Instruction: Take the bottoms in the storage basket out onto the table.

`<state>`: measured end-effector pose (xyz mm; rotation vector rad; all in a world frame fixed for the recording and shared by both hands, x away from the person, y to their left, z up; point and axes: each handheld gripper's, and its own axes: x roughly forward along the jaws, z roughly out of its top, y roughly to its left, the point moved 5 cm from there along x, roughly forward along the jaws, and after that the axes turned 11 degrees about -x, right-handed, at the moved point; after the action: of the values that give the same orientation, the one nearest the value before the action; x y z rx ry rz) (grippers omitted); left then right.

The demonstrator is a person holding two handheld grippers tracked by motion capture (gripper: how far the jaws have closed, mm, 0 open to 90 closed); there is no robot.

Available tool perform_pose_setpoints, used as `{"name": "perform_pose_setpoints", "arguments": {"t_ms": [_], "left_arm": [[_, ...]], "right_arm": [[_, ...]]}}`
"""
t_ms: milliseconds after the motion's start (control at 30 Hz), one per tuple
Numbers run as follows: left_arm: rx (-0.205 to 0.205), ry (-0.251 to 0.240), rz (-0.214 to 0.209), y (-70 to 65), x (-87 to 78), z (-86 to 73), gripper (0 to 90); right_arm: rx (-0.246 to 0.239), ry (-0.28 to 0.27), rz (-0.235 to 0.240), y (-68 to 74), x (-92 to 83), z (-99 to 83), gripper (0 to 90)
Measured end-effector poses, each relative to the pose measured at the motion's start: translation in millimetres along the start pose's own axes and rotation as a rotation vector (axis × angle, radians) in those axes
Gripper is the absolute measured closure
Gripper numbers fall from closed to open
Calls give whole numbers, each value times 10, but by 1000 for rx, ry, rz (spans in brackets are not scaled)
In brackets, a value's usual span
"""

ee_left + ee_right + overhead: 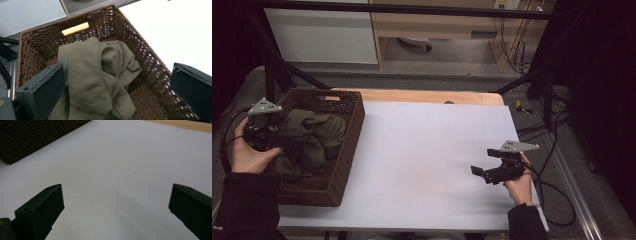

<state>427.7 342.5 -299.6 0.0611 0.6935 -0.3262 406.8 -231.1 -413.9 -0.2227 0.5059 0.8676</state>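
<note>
White sheet covers most of the counter (422, 160), with a strip of pale wood showing along its far edge. Brown woven basket (343, 150) sits at the counter's left end, rectangular, a slot handle cut into its far wall. Inside it lies an olive-green cloth (314, 135), crumpled and heaped toward the near-left part of the basket; folds and a stitched seam are plain in my left gripper view (95, 80).

My left claw (287, 142) hangs over the basket's left rim, pointed in at the cloth. Its jaws stand wide apart; in its own view the cloth lies between them, the left jaw close against the fabric, though I cannot tell if it touches.

My right claw (478, 171) is held low over the bare sheet near the counter's right edge, well apart from the basket. Jaws spread wide, nothing between them but white sheet.
</note>
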Motion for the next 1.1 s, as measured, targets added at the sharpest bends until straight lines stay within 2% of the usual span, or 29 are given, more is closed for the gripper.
{"name": "perform_pose_setpoints", "arguments": {"t_ms": [500,567,1100], "left_arm": [[-49,35,28,163,220,-26,1],[-65,42,29,190,273,-39,4],[-90,80,62,322,494,-116,5]], "right_arm": [[2,1,2,3,6,-1,5],[2,2,2,2,2,-2,5],[0,1,1,-3,-1,-2,5]]}}
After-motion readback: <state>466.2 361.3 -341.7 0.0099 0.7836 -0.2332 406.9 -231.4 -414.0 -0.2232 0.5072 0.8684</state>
